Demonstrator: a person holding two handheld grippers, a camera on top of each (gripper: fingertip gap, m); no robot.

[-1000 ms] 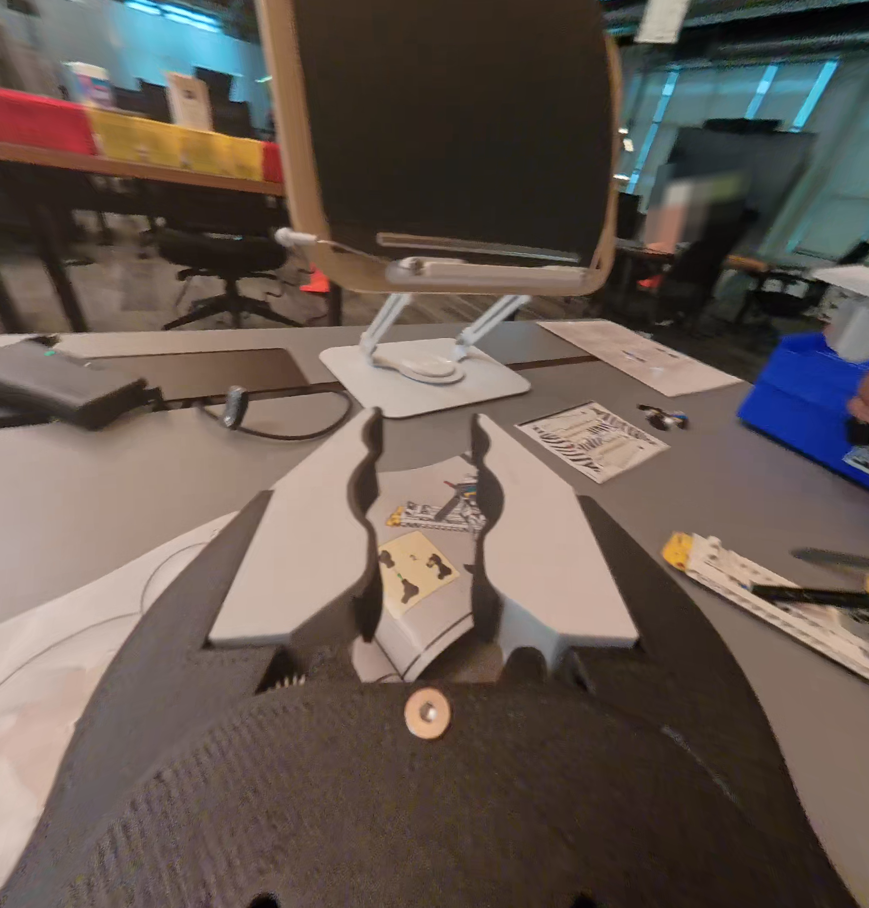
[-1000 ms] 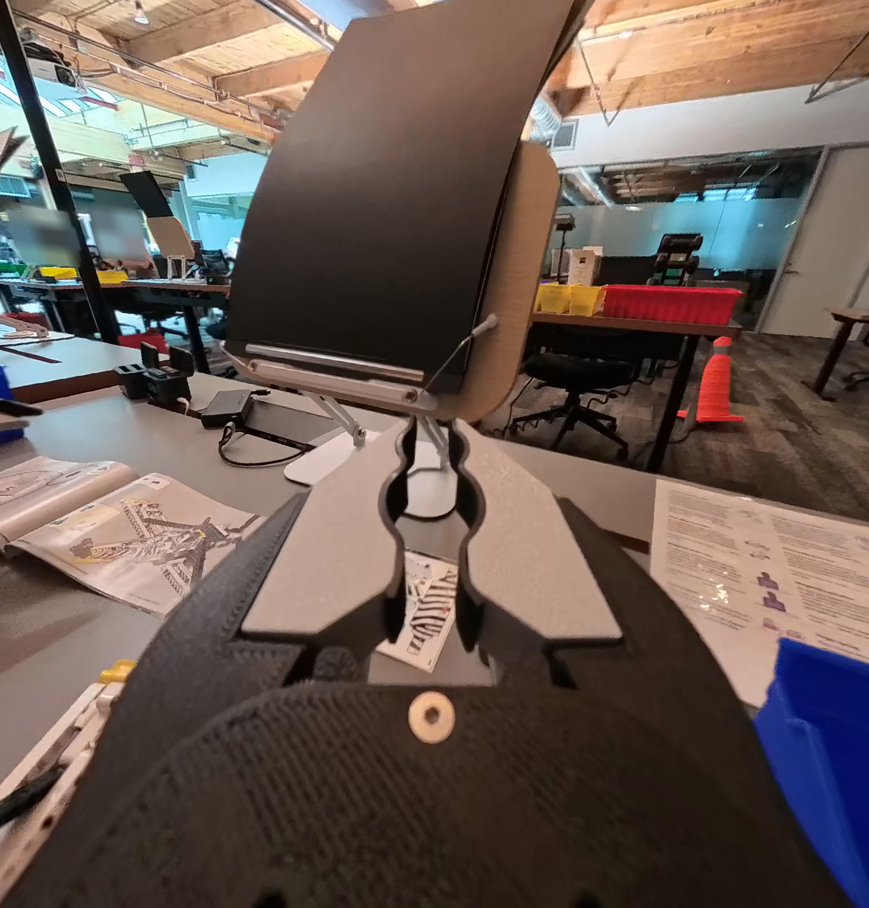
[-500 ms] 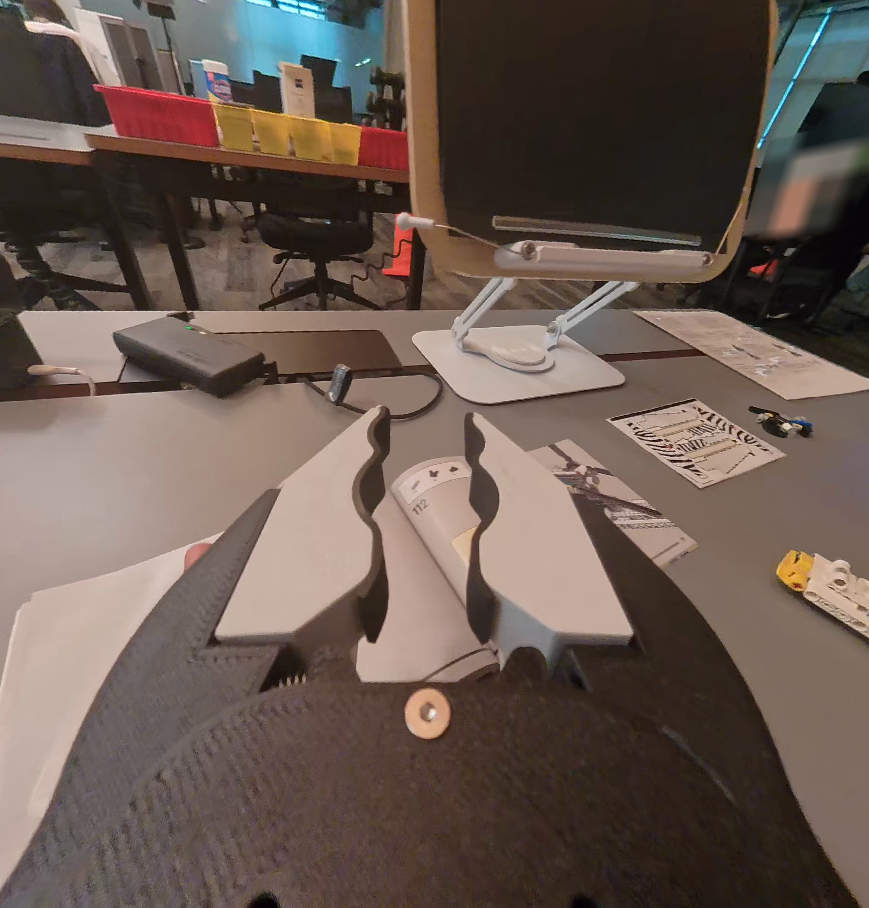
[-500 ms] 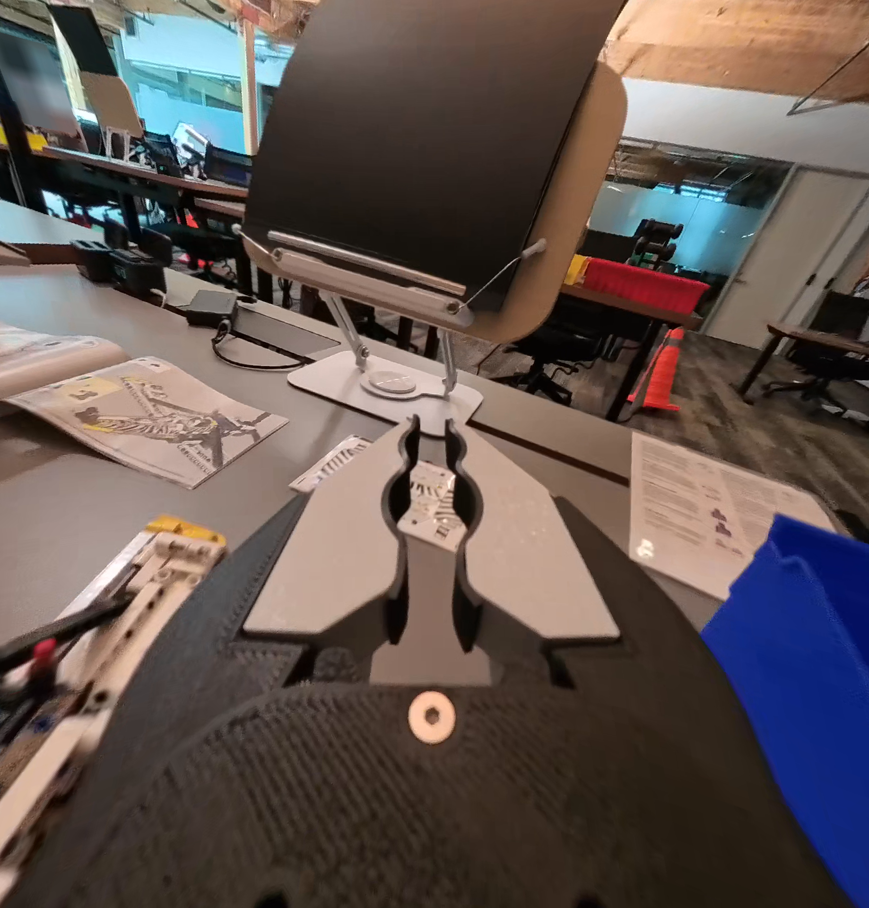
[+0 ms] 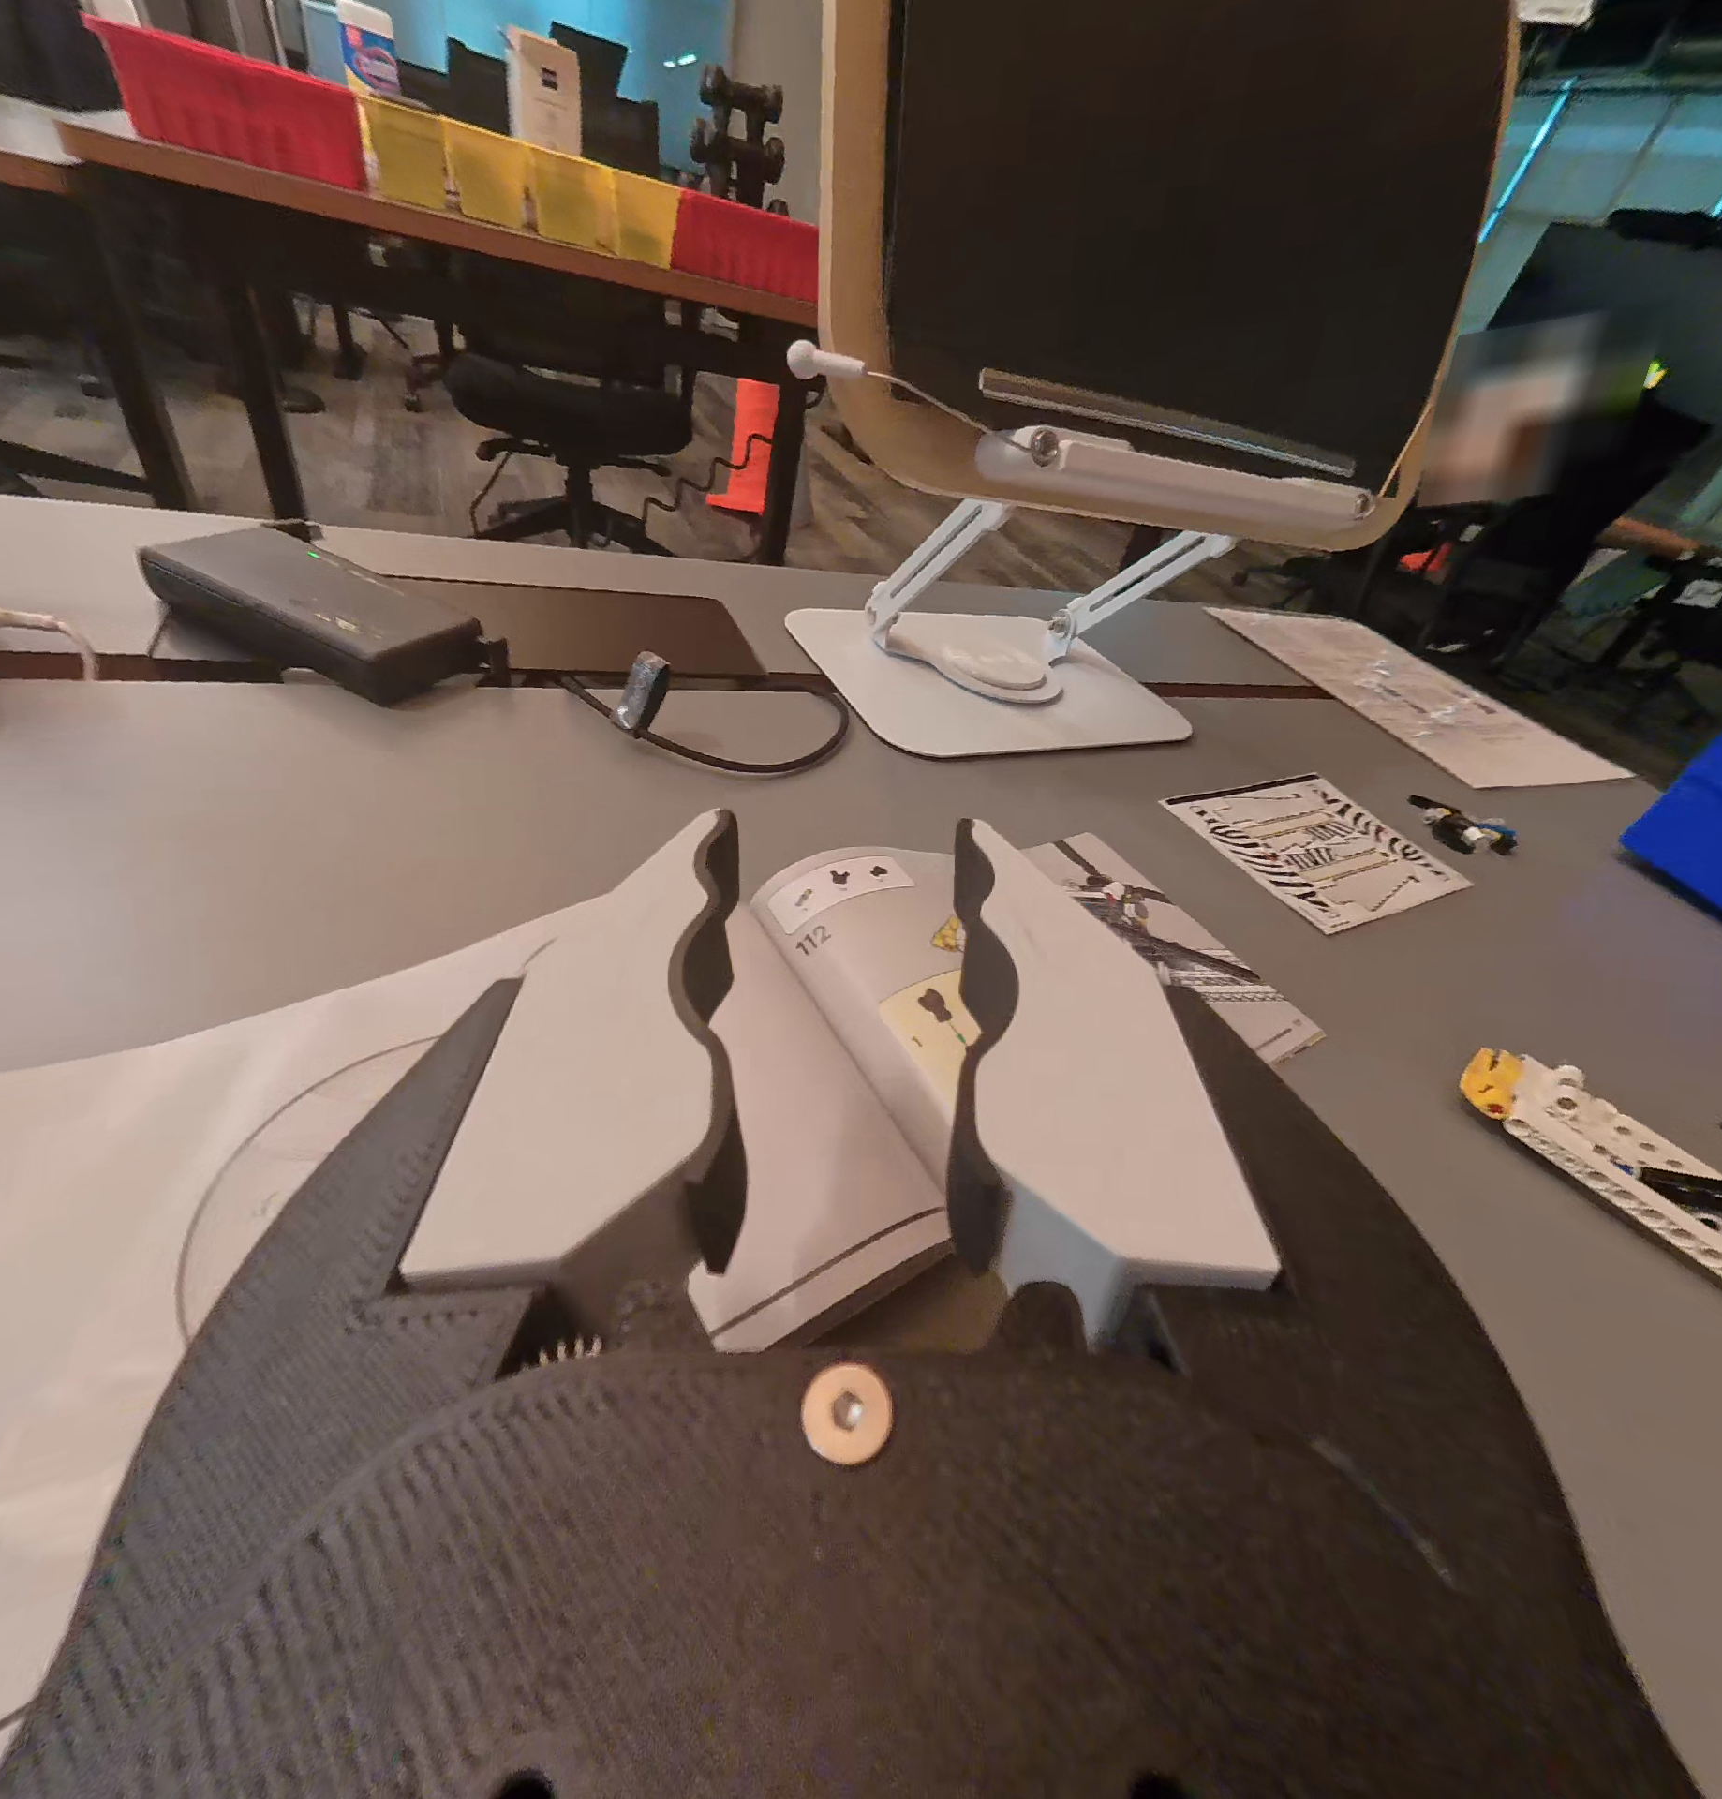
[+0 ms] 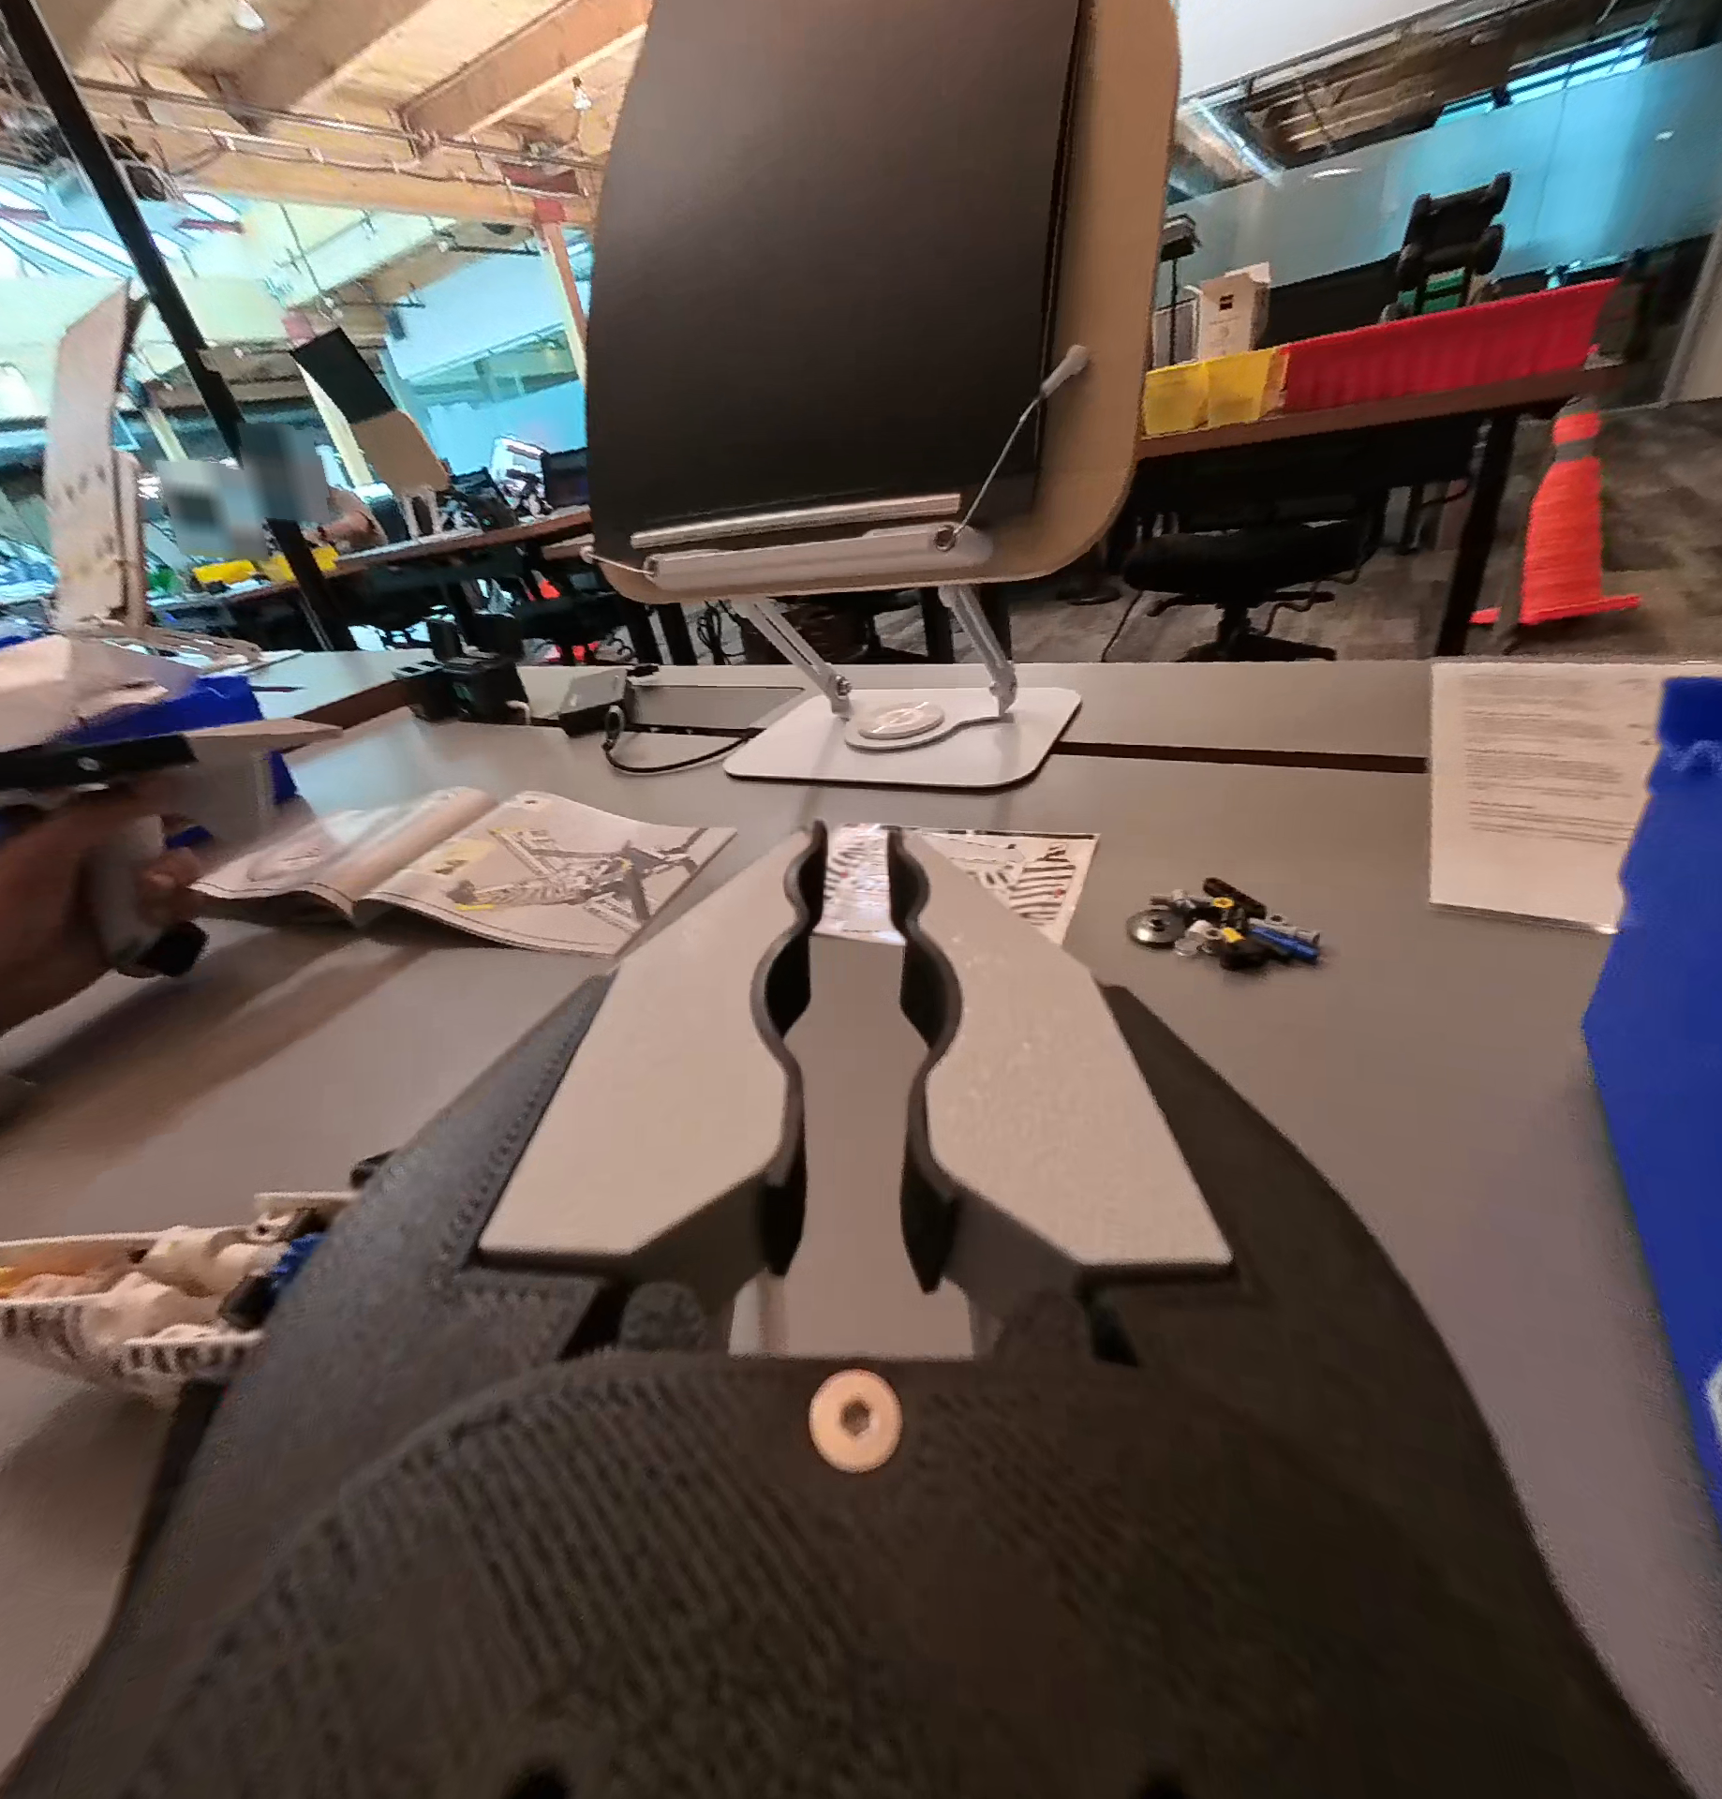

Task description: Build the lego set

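The left gripper hangs above the open instruction booklet, its fingers spread with nothing between them. The right gripper hovers over the grey table, fingers parted by a narrow gap and empty, pointing at the zebra-striped sticker sheet.

A blue bin stands at the right edge of the table; its contents are hidden. Red and yellow bins line a far table, contents unseen.

The booklet shows printed build diagrams and a page number; a printed sheet lies beside the blue bin.

The partly built lego model, a long white holed beam with a yellow end, lies on the table right of the booklet. Loose small lego parts sit just beyond the sticker sheet.
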